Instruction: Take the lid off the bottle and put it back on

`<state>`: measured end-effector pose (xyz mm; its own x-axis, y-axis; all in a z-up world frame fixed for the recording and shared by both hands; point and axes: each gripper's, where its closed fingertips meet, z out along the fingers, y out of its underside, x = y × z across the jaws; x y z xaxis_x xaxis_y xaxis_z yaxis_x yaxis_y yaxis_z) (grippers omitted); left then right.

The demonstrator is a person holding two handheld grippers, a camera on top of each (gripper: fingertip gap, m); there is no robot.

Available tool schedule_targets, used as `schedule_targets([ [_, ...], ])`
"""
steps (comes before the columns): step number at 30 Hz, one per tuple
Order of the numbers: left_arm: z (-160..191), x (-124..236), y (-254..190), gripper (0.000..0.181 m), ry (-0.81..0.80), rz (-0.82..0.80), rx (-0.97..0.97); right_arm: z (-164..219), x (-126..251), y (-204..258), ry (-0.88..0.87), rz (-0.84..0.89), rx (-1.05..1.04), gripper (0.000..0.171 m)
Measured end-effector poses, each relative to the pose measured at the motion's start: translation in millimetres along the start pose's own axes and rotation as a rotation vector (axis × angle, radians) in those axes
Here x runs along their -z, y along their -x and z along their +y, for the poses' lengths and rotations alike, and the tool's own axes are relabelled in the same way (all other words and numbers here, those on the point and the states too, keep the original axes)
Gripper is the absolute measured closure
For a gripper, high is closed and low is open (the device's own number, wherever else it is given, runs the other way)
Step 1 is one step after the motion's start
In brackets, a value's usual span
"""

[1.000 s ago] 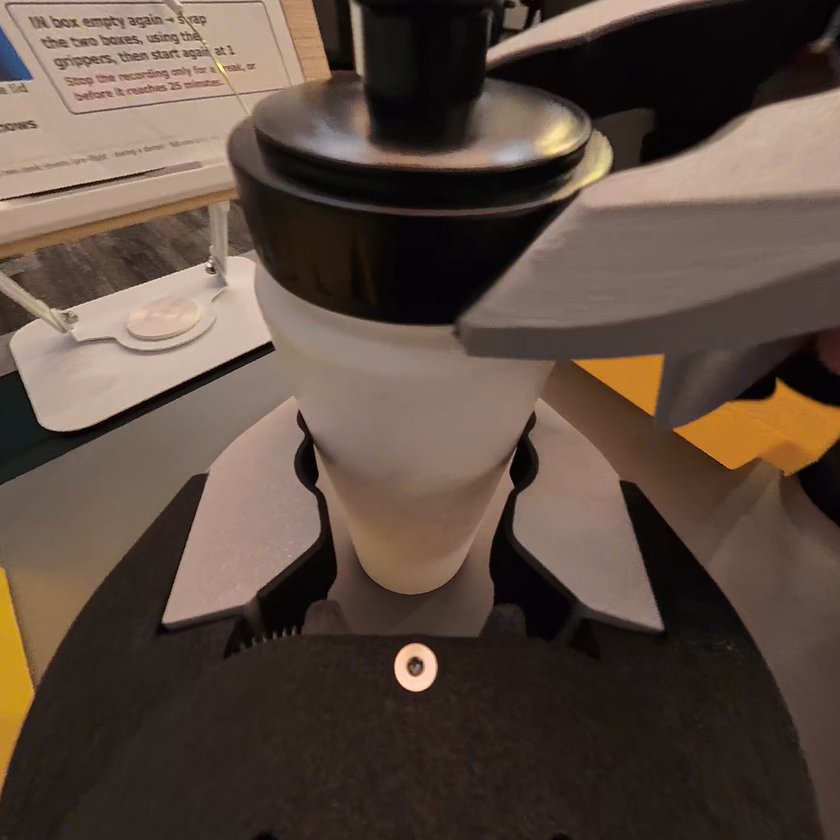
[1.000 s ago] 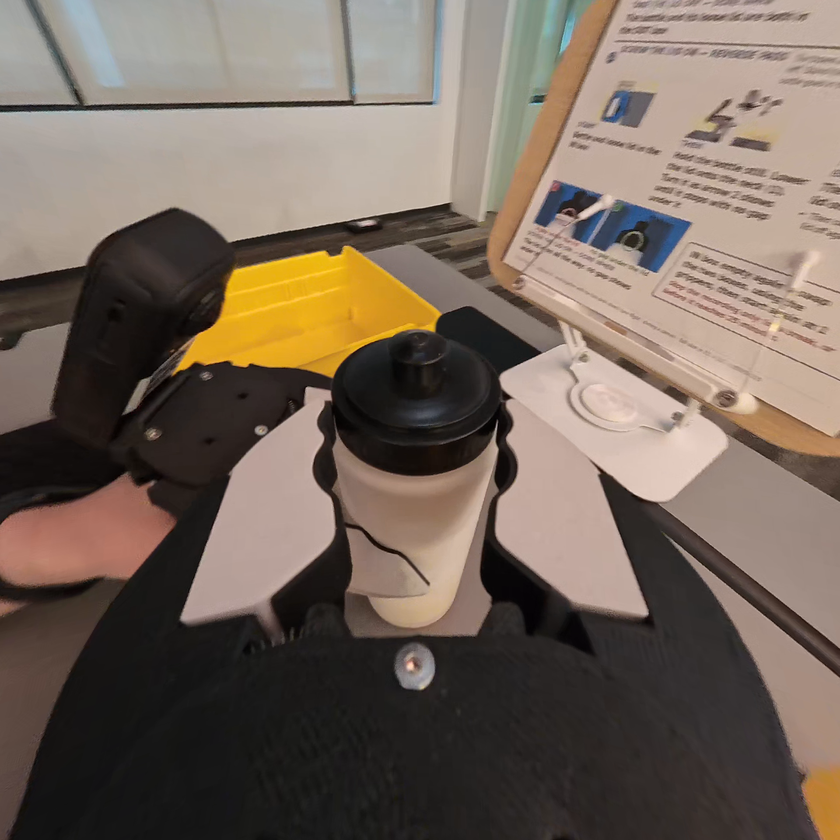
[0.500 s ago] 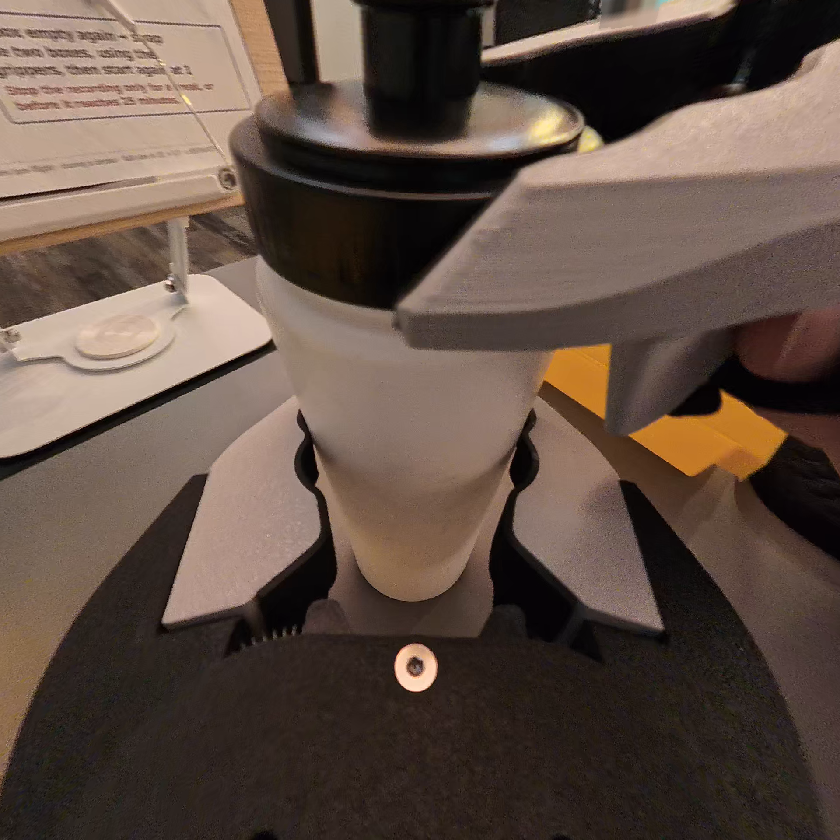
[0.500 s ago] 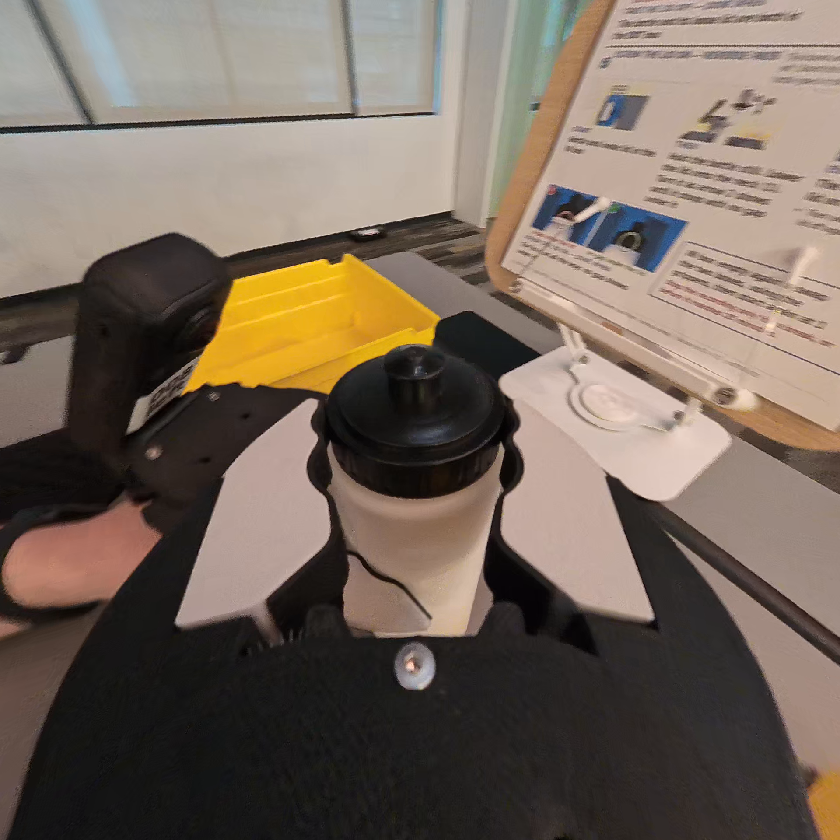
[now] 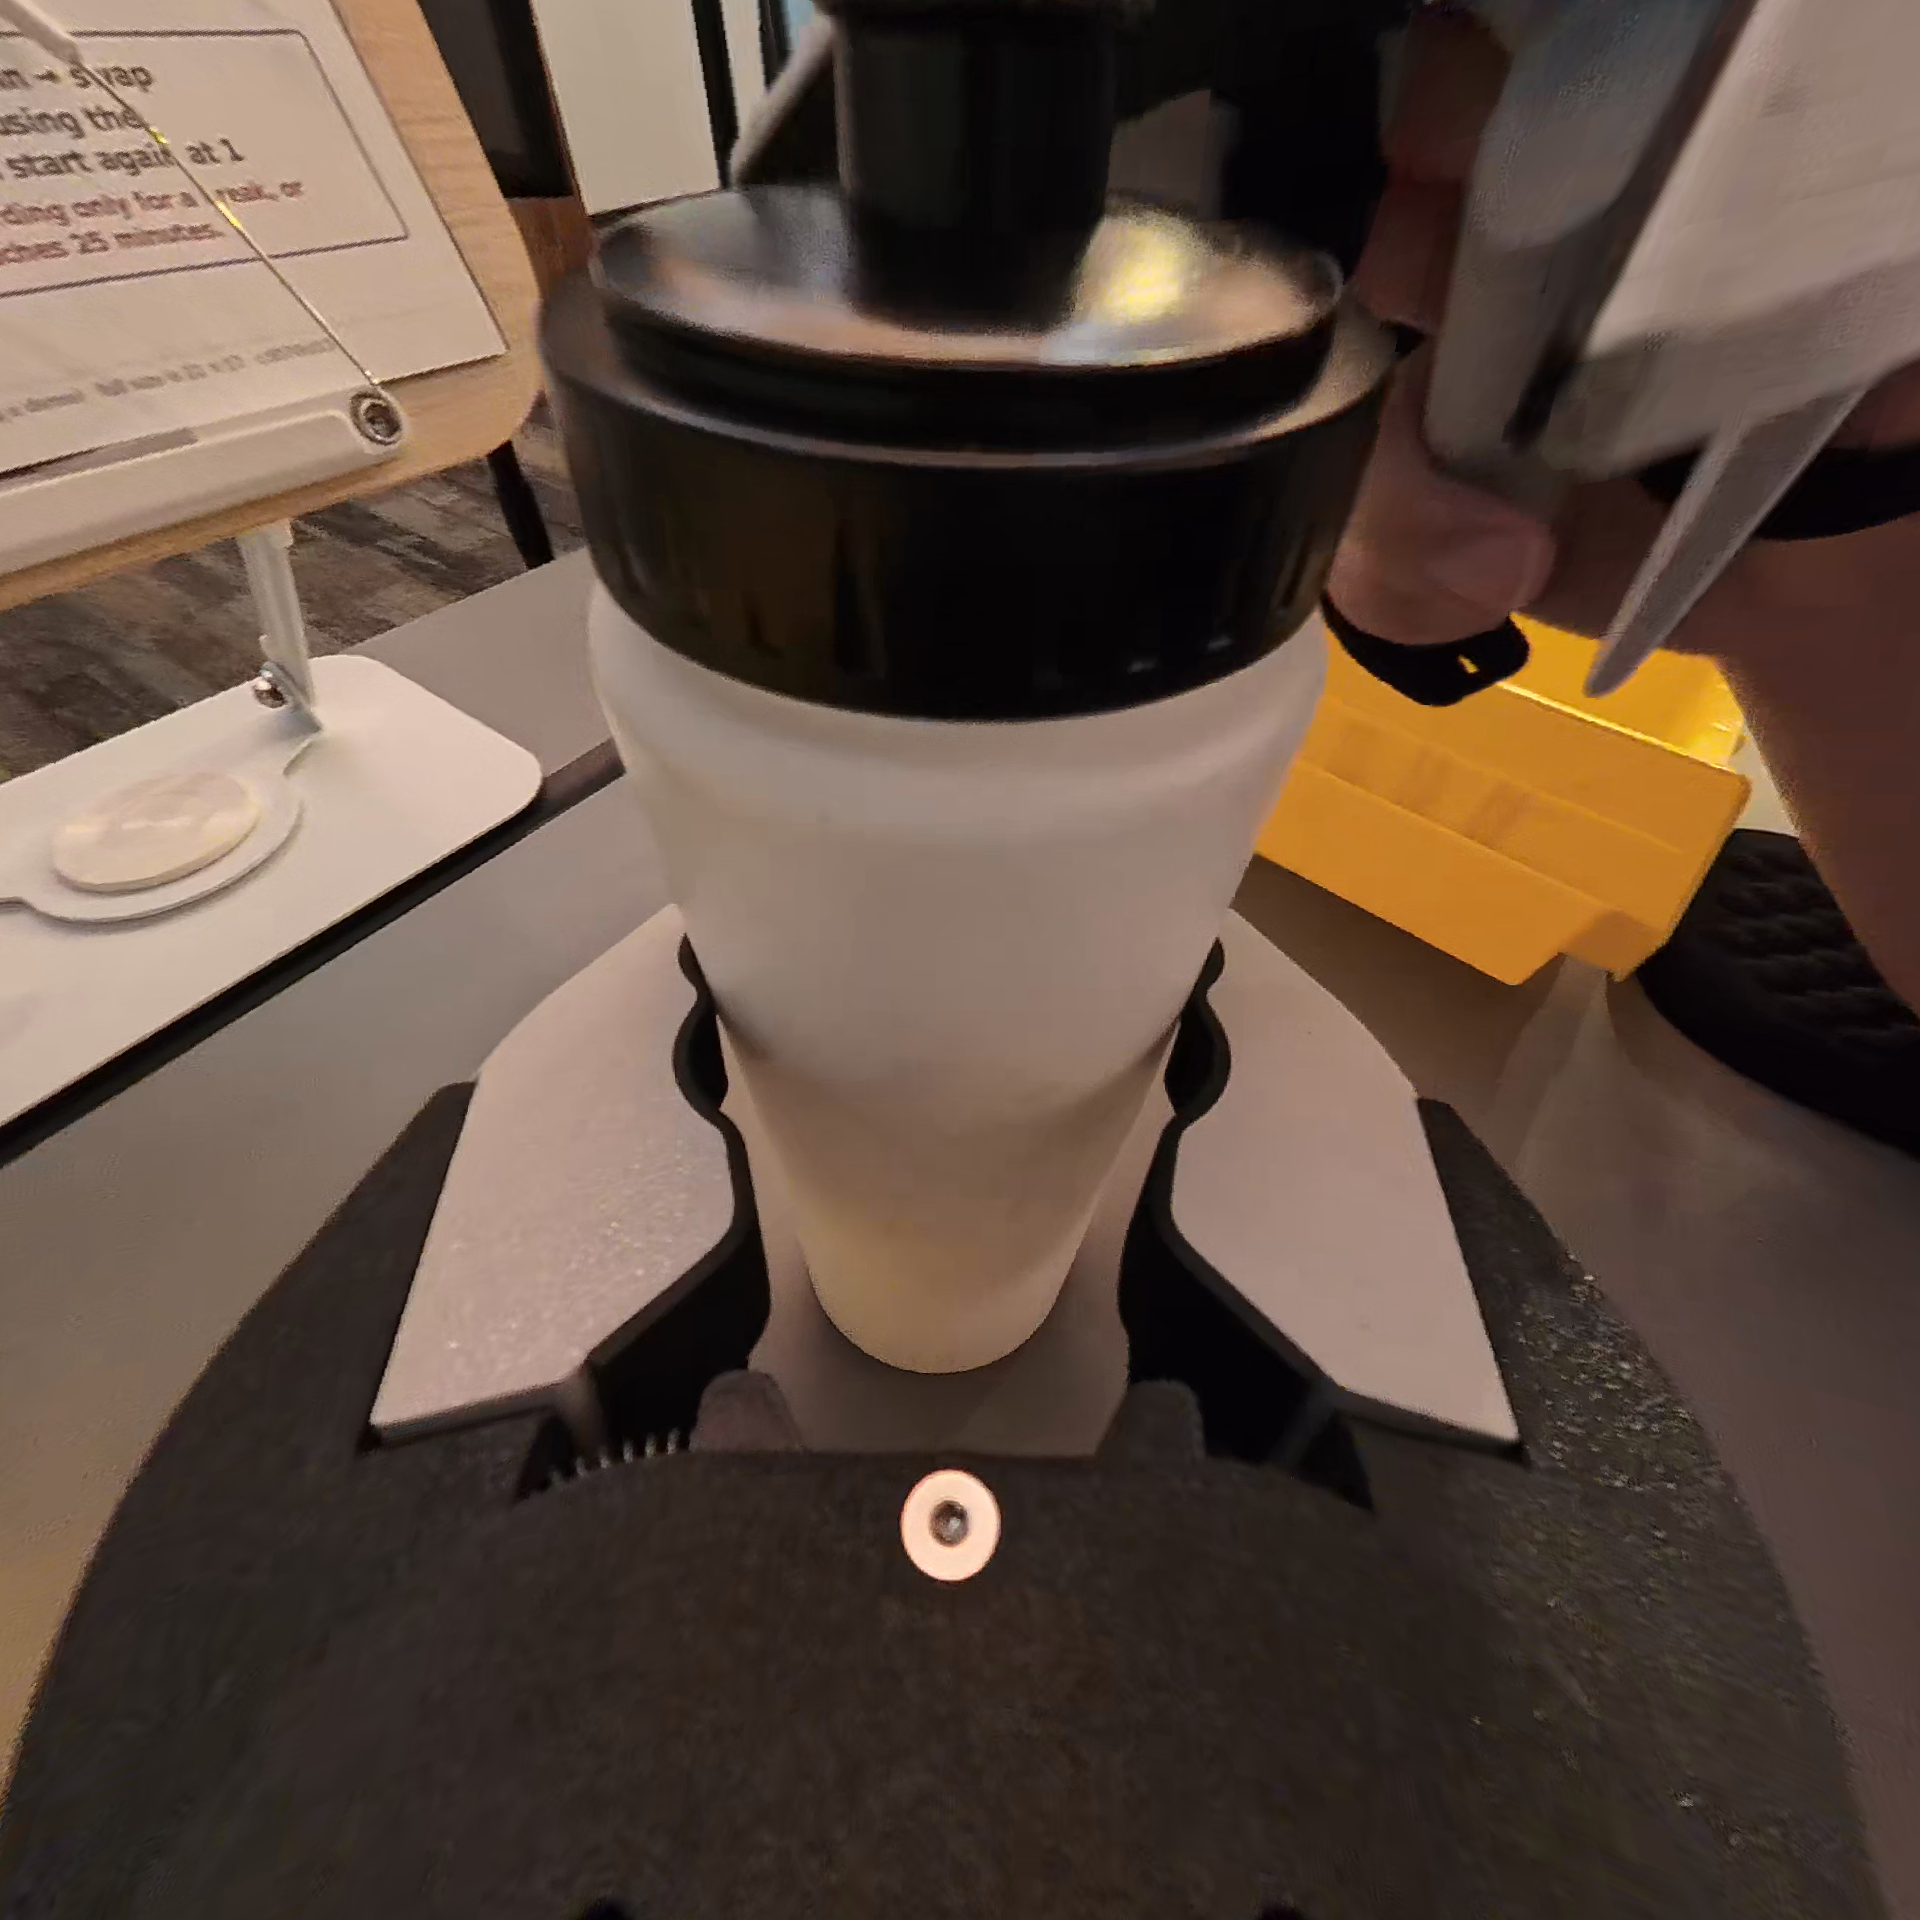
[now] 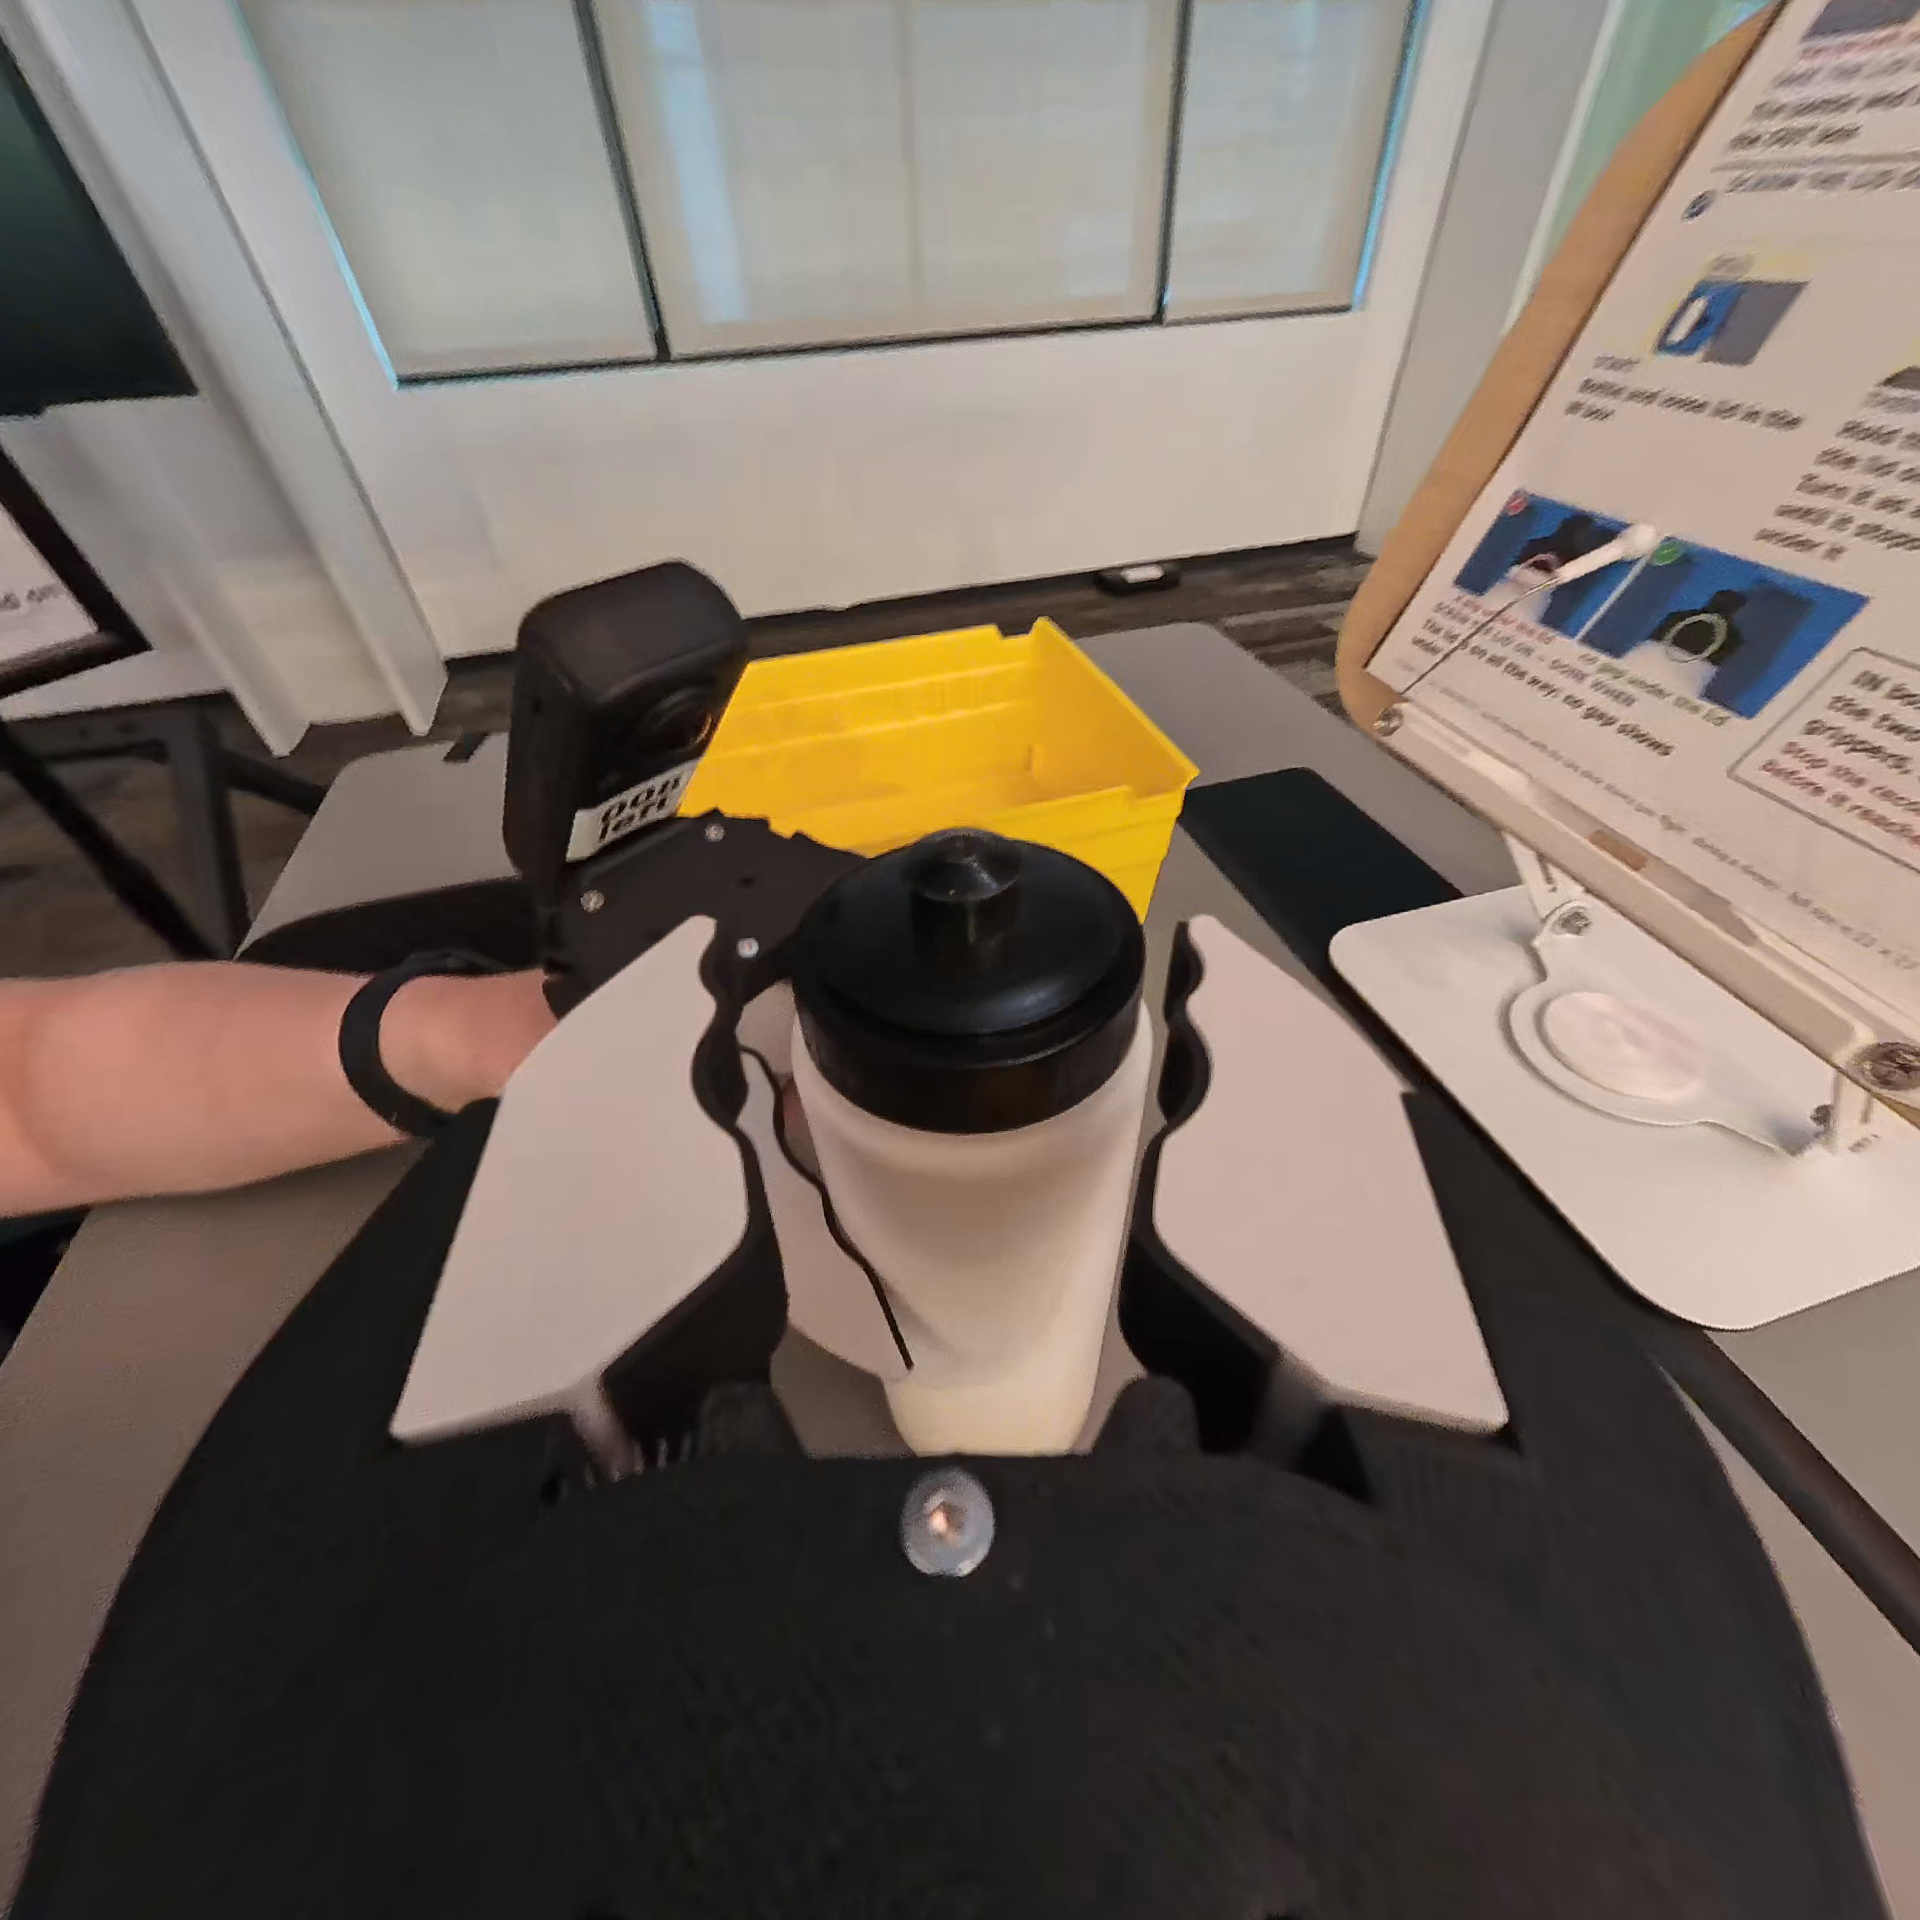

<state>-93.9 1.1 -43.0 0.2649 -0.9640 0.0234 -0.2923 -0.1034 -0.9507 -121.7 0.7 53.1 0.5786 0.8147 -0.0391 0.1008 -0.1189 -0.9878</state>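
A white bottle (image 5: 956, 914) with a black spouted lid (image 5: 956, 540) screwed on stands upright on the grey table. My left gripper (image 5: 951, 987) is shut on the bottle's lower body. In the right wrist view, my right gripper (image 6: 951, 956) is open, its two grey fingers on either side of the lid (image 6: 966, 997) with a small gap on each side. In the left wrist view one of its grey fingers (image 5: 1714, 208) is up at the right, clear of the lid. The left gripper's black body (image 6: 623, 748) shows behind the bottle (image 6: 966, 1247).
A yellow bin (image 6: 935, 727) stands behind the bottle, also at the right in the left wrist view (image 5: 1455, 831). An instruction board (image 6: 1662, 520) on a white stand base (image 6: 1558, 1091) is at the right. A black mat (image 6: 1309, 842) lies beside the bin.
My right gripper was shut on the lid; it has opened and drawn back, off the lid. The left gripper still holds the bottle, which has turned slightly.
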Motion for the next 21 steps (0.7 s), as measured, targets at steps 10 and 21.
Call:
schedule_targets([
  [10,0.1,1.3,10.7,0.096,-0.005,-0.105,0.021,6.5,-14.1,-8.0,0.022,0.198,0.038,0.099],
  [21,1.4,3.6,12.4,0.096,0.018,-0.082,0.025,-8.4,-12.7,-4.7,-0.089,0.181,-0.011,0.094],
])
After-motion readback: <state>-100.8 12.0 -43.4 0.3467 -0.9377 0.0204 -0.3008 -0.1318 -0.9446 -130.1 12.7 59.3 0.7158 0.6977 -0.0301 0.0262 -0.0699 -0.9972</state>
